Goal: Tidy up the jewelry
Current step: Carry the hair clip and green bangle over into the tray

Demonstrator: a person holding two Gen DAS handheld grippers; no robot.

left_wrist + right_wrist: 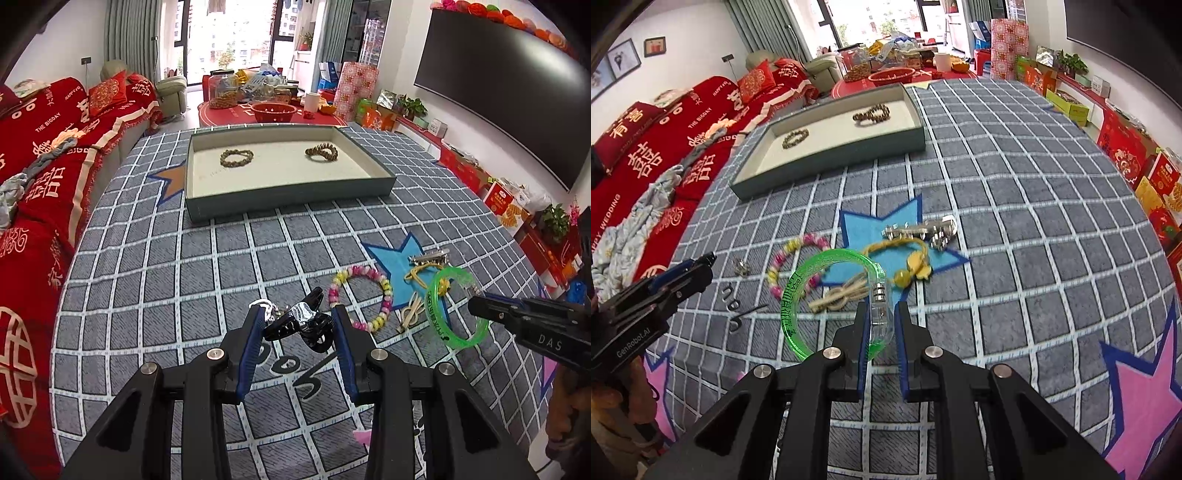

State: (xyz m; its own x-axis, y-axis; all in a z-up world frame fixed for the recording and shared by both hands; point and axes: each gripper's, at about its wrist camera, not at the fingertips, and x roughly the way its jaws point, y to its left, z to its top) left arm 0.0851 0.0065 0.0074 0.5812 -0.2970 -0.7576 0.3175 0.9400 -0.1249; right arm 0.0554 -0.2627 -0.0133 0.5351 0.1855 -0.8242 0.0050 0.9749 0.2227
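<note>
A black hair claw clip (pixel 295 325) with a silver patch sits between the blue pads of my left gripper (pixel 298 317), which is shut on it just above the checked cloth. My right gripper (pixel 882 310) is shut on the clear clasp part of a green translucent bangle (pixel 788 306), which hangs tilted off to its left. From the left wrist, that bangle (pixel 434 317) shows at the right gripper's (pixel 474 304) tip. Farther back stands a grey tray (pixel 288 199) (pixel 831 162) holding two brown bead bracelets (pixel 236 157) (pixel 321 151).
On the blue star lie a pink and yellow bead bracelet (pixel 387 291), silver hair clips (pixel 919 232), a yellow cord bracelet (pixel 912 266) and a beige clip (pixel 838 297). A small silver piece (pixel 740 267) lies near the left gripper (pixel 707 260). A red sofa runs along the left.
</note>
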